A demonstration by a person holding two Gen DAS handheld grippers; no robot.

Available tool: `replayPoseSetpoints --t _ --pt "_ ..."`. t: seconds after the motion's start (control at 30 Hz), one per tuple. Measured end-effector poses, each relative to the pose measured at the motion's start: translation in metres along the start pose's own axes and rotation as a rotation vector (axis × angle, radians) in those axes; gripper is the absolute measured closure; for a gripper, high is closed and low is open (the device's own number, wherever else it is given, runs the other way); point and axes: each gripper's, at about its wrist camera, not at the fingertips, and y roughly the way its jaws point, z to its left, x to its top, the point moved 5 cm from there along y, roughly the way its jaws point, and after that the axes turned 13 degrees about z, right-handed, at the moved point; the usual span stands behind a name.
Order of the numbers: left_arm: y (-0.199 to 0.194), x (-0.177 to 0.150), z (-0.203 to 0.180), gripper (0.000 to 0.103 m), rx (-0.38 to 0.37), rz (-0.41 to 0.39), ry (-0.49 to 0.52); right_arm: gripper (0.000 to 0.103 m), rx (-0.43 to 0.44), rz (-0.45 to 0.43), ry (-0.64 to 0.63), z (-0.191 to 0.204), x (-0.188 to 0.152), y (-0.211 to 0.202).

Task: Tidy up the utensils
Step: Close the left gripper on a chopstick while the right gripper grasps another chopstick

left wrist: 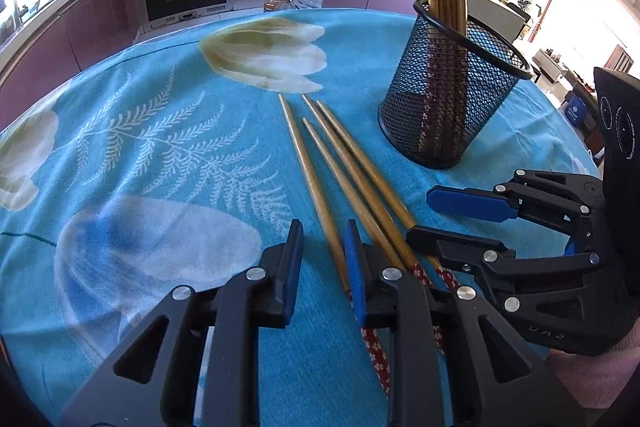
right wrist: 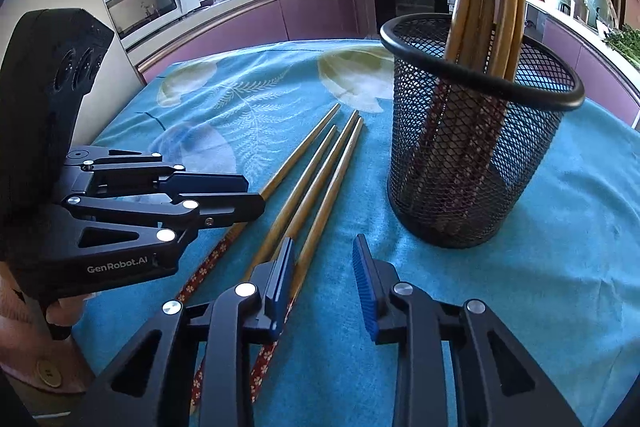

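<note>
- Left gripper (left wrist: 322, 259) — fingers apart, empty, low over the near desk (left wrist: 160, 147) edge.
- Right gripper (right wrist: 324, 279) — fingers apart, empty.
- Loose chopsticks (left wrist: 340, 163) — four flat mid-desk, still to store.
- Mesh holder (left wrist: 448, 95) — farther back, several chopsticks already upright inside.

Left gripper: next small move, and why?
Probably lower the left gripper a touch and close on the leftmost loose chopstick. Its jaws stand open with that stick lying between them on the blue tablecloth, apart from the other three. The mesh holder already has chopsticks upright, so the loose ones likely go there. The right gripper is open too, beside the rightmost stick.
</note>
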Motion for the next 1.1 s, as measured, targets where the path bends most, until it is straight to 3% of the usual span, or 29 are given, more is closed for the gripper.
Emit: replayPoseSetpoints --t 0.23,0.43,0.8,1.1 --pt "0.004 0.01 0.002 0.084 0.008 -0.001 -0.002 0.087 0.007 -0.001 0.018 -0.002 0.011 0.007" --pt "0.004 0.009 0.002 0.094 -0.004 -0.004 -0.026 0.096 0.045 -0.008 0.066 -0.009 0.011 0.006" --pt "-0.009 -0.006 0.002 0.095 -0.034 -0.022 -0.05 0.098 0.093 -0.05 0.104 -0.016 0.006 -0.01" --pt "-0.005 -0.017 -0.004 0.095 -0.044 0.008 -0.013 0.097 0.111 -0.002 0.051 -0.003 0.002 -0.003"
